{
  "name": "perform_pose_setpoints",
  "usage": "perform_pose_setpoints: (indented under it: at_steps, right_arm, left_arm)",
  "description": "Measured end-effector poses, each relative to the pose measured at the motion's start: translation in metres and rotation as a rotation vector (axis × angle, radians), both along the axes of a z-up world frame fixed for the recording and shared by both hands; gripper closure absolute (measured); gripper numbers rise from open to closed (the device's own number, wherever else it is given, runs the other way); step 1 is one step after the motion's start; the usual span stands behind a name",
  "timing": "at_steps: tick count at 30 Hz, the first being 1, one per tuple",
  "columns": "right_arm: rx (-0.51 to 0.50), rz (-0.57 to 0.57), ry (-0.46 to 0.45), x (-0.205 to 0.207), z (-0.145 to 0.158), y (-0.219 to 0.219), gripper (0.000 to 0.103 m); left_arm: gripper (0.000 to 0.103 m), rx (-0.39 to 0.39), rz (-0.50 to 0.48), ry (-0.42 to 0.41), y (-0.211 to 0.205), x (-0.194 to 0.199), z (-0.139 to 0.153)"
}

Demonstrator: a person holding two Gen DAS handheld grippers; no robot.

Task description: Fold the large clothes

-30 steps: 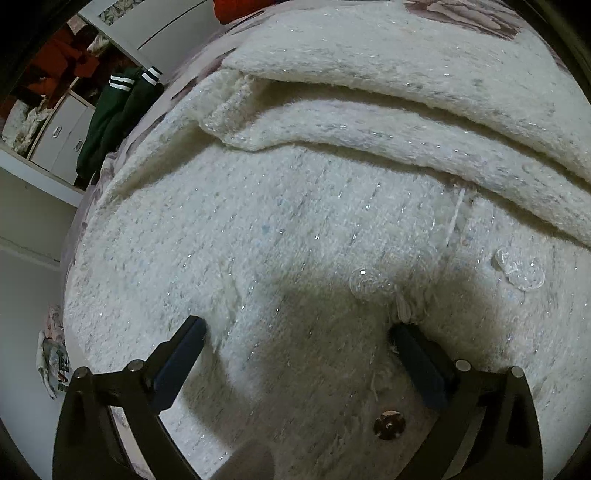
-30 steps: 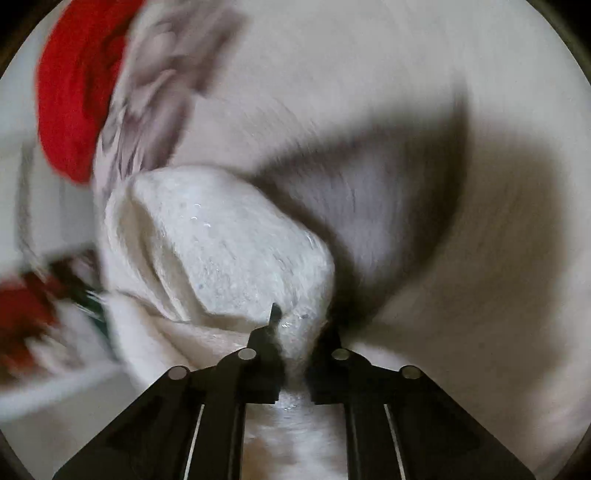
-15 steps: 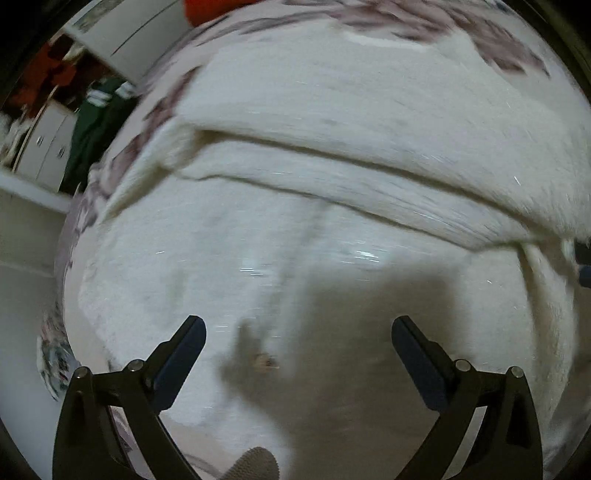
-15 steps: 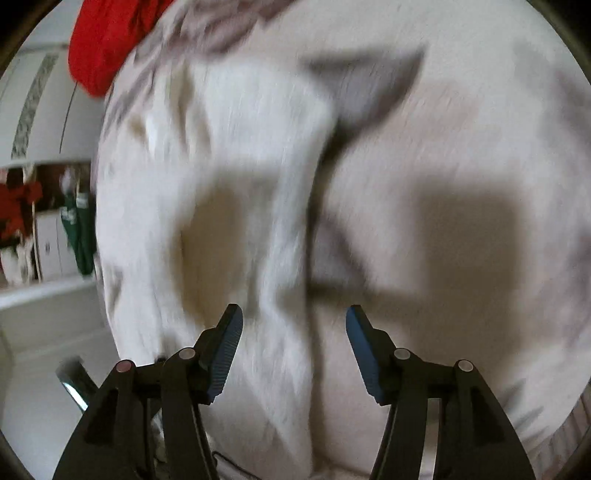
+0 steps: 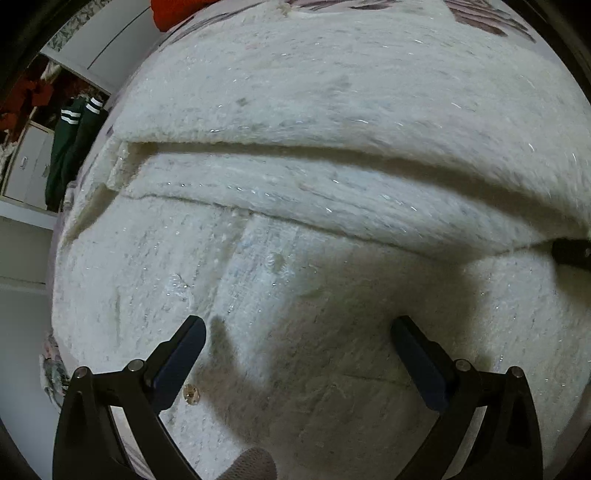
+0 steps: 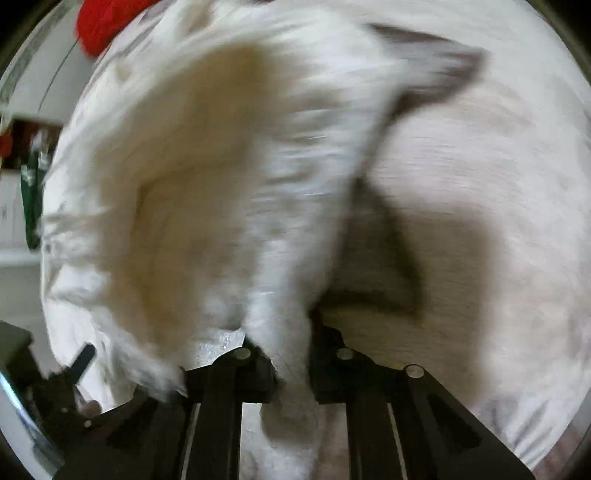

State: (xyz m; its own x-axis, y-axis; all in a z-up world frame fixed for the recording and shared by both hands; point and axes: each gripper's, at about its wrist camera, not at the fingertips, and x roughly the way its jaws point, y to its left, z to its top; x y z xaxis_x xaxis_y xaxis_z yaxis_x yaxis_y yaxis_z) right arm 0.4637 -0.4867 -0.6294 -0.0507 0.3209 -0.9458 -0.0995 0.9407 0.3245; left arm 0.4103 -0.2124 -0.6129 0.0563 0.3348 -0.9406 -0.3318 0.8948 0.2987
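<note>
A large fluffy white knit garment (image 5: 314,206) lies on the bed, with a folded layer across its upper part and a clear button (image 5: 275,260) near its middle. My left gripper (image 5: 295,350) is open and empty, hovering just above the garment's near part. In the right wrist view my right gripper (image 6: 280,347) is shut on a fold of the white garment (image 6: 229,177), which rises from the jaws and is blurred by motion. The right gripper's tip also shows in the left wrist view (image 5: 570,253) at the garment's right edge.
The bed cover (image 6: 480,184) is pale with a faint floral print. A red cloth (image 6: 99,26) lies at the bed's far end. A dark green garment with white stripes (image 5: 72,147) hangs by white cabinets (image 5: 26,173) at the left.
My right gripper was shut on the garment, opened half a second ago, and is now shut on a fold of it again. The left gripper stayed open and shifted over the garment.
</note>
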Motion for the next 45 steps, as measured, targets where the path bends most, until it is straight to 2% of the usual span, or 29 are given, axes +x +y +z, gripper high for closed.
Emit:
perform_pose_setpoints:
  at_steps: [2, 4, 5, 7, 8, 10, 12, 14, 16, 18, 19, 20, 22, 25, 27, 28, 30, 31, 32, 33, 35, 36, 38, 41, 45]
  right_arm:
    - [0.001, -0.024, 0.016, -0.001, -0.008, -0.002, 0.092]
    - [-0.03, 0.015, 0.012, -0.001, -0.009, 0.013, 0.093]
    - [-0.018, 0.041, 0.034, 0.0, -0.009, 0.019, 0.092]
    - [0.047, 0.023, 0.082, 0.006, -0.006, 0.016, 0.091]
    - [0.106, 0.012, 0.122, 0.008, -0.006, 0.013, 0.083]
    - [0.14, 0.012, 0.144, 0.007, -0.005, 0.009, 0.074]
    - [0.141, 0.046, 0.125, 0.003, -0.011, 0.015, 0.074]
    - [0.076, 0.081, 0.076, -0.007, -0.022, 0.005, 0.085]
    - [0.095, 0.057, 0.084, -0.008, -0.028, 0.005, 0.086]
    - [0.135, 0.033, 0.105, -0.011, -0.017, 0.006, 0.084]
    - [0.156, 0.038, 0.129, -0.014, -0.012, 0.004, 0.073]
    - [0.159, 0.045, 0.171, -0.022, -0.005, -0.001, 0.056]
    - [0.152, 0.024, 0.193, -0.041, 0.012, -0.021, 0.041]
    - [0.159, -0.007, 0.218, -0.061, 0.029, -0.055, 0.04]
    - [0.164, -0.038, 0.213, -0.059, 0.034, -0.079, 0.034]
    - [0.173, -0.057, 0.208, -0.058, 0.038, -0.09, 0.03]
    - [0.206, -0.099, 0.194, -0.047, 0.039, -0.12, 0.027]
    - [0.228, -0.123, 0.191, -0.046, 0.037, -0.133, 0.025]
    - [0.259, -0.138, 0.196, -0.037, 0.032, -0.156, 0.024]
    - [0.285, -0.149, 0.197, -0.031, 0.032, -0.165, 0.024]
    - [0.347, -0.166, 0.192, -0.018, 0.027, -0.168, 0.022]
    - [0.387, -0.164, 0.189, -0.013, 0.025, -0.163, 0.021]
    - [0.487, -0.16, 0.179, 0.005, 0.02, -0.161, 0.02]
    - [0.612, -0.175, 0.186, 0.032, 0.006, -0.137, 0.019]
    - [0.71, -0.176, 0.178, 0.063, -0.012, -0.099, 0.017]
  left_arm:
    - [0.0, 0.007, -0.008, 0.006, 0.002, 0.002, 0.001]
    - [0.0, 0.021, -0.011, 0.006, 0.003, 0.002, 0.006]
    - [0.0, 0.025, -0.009, 0.001, 0.004, 0.002, 0.011]
    - [0.0, 0.032, -0.005, -0.026, 0.004, -0.003, 0.024]
    - [0.0, 0.04, -0.001, -0.041, 0.004, -0.006, 0.031]
    - [0.0, 0.054, 0.005, -0.058, 0.002, -0.012, 0.041]
    - [0.0, 0.062, 0.003, -0.067, 0.001, -0.019, 0.048]
    - [0.0, 0.069, -0.026, -0.061, -0.005, -0.025, 0.053]
    - [0.0, 0.072, -0.072, -0.043, -0.013, -0.034, 0.058]
    - [0.0, 0.004, -0.123, -0.047, -0.027, -0.049, 0.069]
    - [0.0, -0.023, -0.137, -0.05, -0.033, -0.052, 0.071]
    - [0.0, -0.064, -0.159, -0.053, -0.038, -0.056, 0.076]
    - [0.0, -0.165, -0.21, -0.038, -0.063, -0.07, 0.081]
    - [0.0, -0.29, -0.282, 0.004, -0.101, -0.084, 0.075]
    - [0.0, -0.339, -0.327, 0.043, -0.129, -0.092, 0.061]
    - [0.0, -0.341, -0.343, 0.052, -0.137, -0.094, 0.055]
    - [0.0, -0.286, -0.399, 0.086, -0.161, -0.098, 0.031]
    - [0.011, -0.26, -0.415, 0.088, -0.166, -0.098, 0.024]
    - [0.038, -0.181, -0.428, 0.081, -0.17, -0.098, 0.015]
    - [0.053, -0.128, -0.426, 0.075, -0.169, -0.098, 0.01]
    - [0.083, -0.142, -0.395, 0.018, -0.16, -0.097, 0.015]
    - [0.091, -0.133, -0.384, -0.004, -0.157, -0.098, 0.019]
    - [0.094, -0.135, -0.368, -0.031, -0.151, -0.099, 0.029]
    - [0.095, -0.128, -0.342, -0.059, -0.143, -0.102, 0.043]
    - [0.095, -0.148, -0.291, -0.081, -0.129, -0.103, 0.063]
